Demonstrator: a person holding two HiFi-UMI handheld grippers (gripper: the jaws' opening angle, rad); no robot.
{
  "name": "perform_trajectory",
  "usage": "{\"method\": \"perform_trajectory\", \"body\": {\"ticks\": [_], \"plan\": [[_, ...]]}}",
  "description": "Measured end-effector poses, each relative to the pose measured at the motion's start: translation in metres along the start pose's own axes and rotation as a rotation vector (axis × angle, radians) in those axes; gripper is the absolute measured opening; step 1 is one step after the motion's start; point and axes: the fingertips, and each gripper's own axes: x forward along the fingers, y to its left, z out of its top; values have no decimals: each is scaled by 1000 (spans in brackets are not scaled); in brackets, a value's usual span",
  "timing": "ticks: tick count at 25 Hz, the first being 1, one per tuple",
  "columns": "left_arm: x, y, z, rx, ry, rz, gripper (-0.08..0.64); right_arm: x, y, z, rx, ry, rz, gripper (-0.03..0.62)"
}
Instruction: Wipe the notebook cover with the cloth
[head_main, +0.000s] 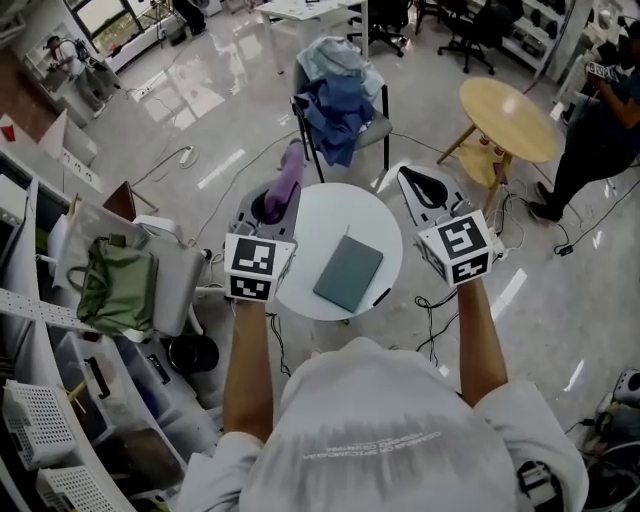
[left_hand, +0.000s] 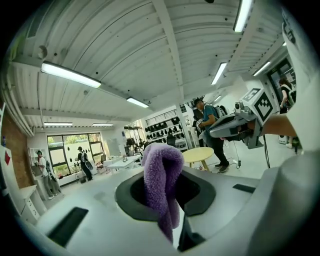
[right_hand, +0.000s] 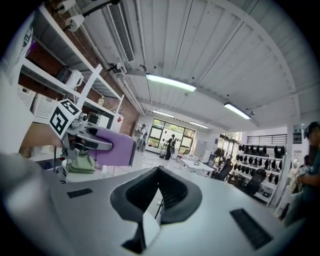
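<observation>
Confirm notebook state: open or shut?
Shut. The notebook lies flat on the round table with its plain grey cover facing up, and no pages show in the head view.

beyond the round white table (head_main: 330, 213) stands a chair (head_main: 335, 100) heaped with blue clothes, a round wooden table (head_main: 507, 118) sits off to its right, and glossy pale floor (head_main: 230, 90) spreads around it under long ceiling light strips (left_hand: 70, 74).

1 notebook (head_main: 348, 272), 1 cloth (head_main: 287, 180), 2 grippers: left gripper (head_main: 272, 205), right gripper (head_main: 418, 185); 2 tables: white table (head_main: 325, 215), wooden table (head_main: 505, 118)
</observation>
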Motion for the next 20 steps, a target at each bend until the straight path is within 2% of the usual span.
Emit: {"method": "perform_trajectory", "body": {"ticks": [8, 14, 20], "plan": [[-6, -1, 19, 27, -36, 10, 58, -7, -8, 13, -23, -33, -43, 2], [-15, 4, 30, 33, -66, 30, 58, -7, -4, 10, -23, -28, -27, 2], [-14, 4, 22, 24, -47, 21, 58, -2, 3, 3, -11, -10, 11, 2]]}}
